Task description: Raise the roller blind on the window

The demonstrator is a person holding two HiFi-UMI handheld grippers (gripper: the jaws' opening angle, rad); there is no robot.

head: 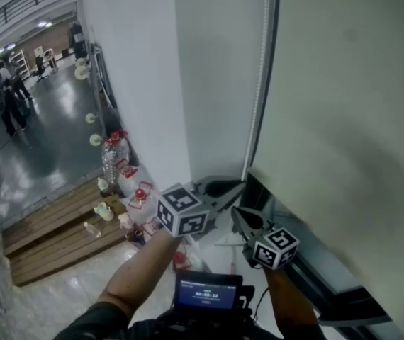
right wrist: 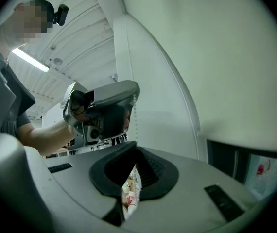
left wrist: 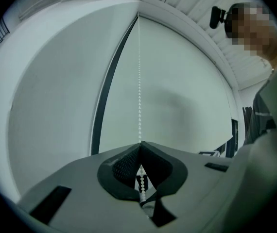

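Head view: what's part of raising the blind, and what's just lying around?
Job: roller blind; bead chain; left gripper and right gripper, both shut on the chain.
Lying about: plastic bottles; wooden platform on the floor.

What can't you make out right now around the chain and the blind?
- Top of the blind: cut off by the head view's upper edge, so how far it is rolled up is unknown.
- Grip of the right gripper: it is shut, but in its own view the closed pads hide whether the bead chain is pinched. The left gripper is plainly shut on it.
- Chain's bottom loop: hidden behind both grippers in the head view.
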